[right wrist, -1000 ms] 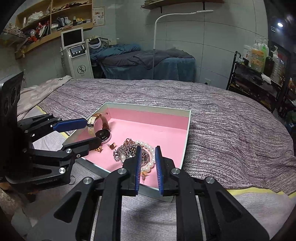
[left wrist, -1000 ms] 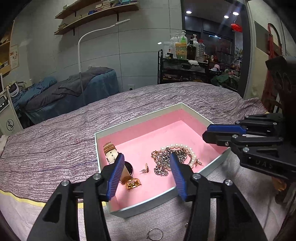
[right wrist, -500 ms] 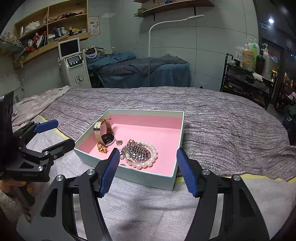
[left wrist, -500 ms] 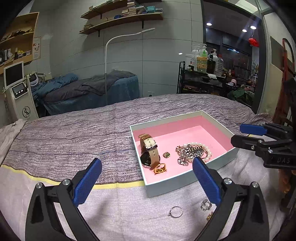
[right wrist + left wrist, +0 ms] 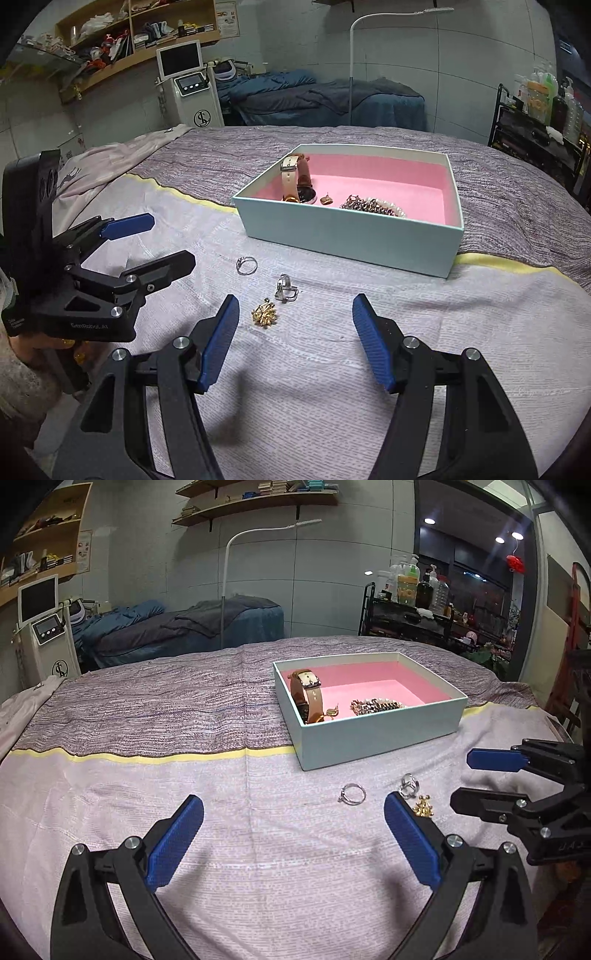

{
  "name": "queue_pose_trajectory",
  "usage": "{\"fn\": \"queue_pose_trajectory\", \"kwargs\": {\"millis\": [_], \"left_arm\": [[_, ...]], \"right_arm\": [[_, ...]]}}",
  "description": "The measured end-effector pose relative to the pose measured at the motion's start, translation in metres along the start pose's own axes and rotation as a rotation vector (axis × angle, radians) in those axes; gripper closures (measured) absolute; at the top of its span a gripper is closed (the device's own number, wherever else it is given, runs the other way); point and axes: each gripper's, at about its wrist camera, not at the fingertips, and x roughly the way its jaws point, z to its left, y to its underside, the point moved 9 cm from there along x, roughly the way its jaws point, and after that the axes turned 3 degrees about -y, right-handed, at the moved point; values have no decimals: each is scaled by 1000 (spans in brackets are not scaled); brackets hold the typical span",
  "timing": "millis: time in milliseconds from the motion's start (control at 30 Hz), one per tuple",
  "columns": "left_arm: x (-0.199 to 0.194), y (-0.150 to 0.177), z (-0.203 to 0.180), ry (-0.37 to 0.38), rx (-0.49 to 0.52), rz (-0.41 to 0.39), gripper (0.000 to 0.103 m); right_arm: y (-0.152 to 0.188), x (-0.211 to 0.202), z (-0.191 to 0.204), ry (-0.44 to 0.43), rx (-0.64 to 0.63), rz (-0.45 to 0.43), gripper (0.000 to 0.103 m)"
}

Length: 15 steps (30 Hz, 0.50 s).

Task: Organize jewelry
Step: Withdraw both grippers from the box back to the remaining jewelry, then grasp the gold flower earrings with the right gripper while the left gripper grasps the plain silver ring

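A pale blue box with a pink lining [image 5: 376, 734] [image 5: 347, 236] stands on the bed and holds a tan-strapped watch [image 5: 308, 696] [image 5: 295, 179], a small gold earring [image 5: 325, 199] and a chain-and-pearl pile [image 5: 375, 706] [image 5: 371, 206]. On the cloth in front of the box lie a thin silver ring [image 5: 352, 794] [image 5: 246, 264], a chunkier silver ring [image 5: 408, 784] [image 5: 286, 290] and a gold brooch [image 5: 423, 806] [image 5: 264, 314]. My left gripper [image 5: 293, 832] [image 5: 159, 240] is open and empty. My right gripper [image 5: 295, 339] [image 5: 469, 779] is open and empty, just behind the brooch.
The bed has a purple knitted cover [image 5: 166, 705] behind a pale cloth [image 5: 221, 812] with a yellow edge. Beyond stand a treatment couch [image 5: 184, 627], a floor lamp [image 5: 229, 572], a white machine [image 5: 188, 88] and a black shelf of bottles [image 5: 410, 605].
Both grippers have pulled back from over the box and dropped low toward the pale cloth. Both opened wide; the right one was nearly shut a second ago. The loose rings and brooch came into view.
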Motion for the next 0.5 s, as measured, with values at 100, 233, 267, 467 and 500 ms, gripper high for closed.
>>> {"fn": "queue_pose_trajectory", "kwargs": {"millis": [100,233,267,467,500], "left_arm": [[0,9,-1,-7,9,12,7],[2,15,2,-12,0,22,7],[1,16,3,-15,1,23,8],[7,16,2,-1,20,40,24],[9,16,0,10,23,47,26]], "right_arm": [[6,6,8,-2,-12,26,44],[10,20,15,-3,-22,75,64],[11,25,18,1,-29,87,66],[9,38,21,27,-32,113,85],[9,38,21,29,-35,114,85]]}}
